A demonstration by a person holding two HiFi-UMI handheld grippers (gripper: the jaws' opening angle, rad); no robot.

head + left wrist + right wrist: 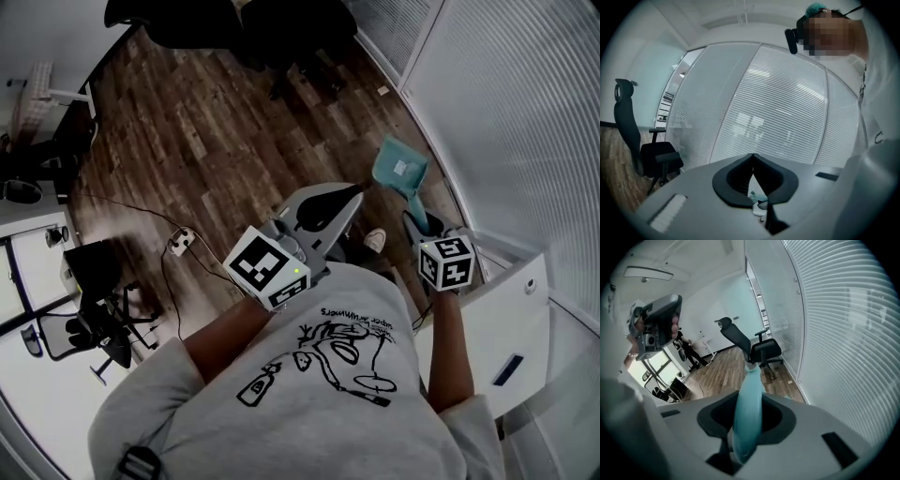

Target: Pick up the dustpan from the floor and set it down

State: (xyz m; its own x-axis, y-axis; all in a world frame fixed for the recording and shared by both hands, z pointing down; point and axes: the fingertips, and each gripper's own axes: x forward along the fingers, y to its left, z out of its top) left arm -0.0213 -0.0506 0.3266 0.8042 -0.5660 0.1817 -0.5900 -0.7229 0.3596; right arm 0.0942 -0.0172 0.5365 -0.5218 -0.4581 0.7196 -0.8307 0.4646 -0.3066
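One white label [402,169] on the teal dustpan [384,174], print too small.

An office: a black swivel office chair [761,350], glass partition walls with slatted blinds [834,324], and a wood-plank floor [206,141].

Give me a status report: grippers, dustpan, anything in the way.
Right gripper jaws shut on dustpan handle. Left gripper jaws shut, empty. Dustpan pan end out front, beside the blinds. Office chair stands beyond it, apart.
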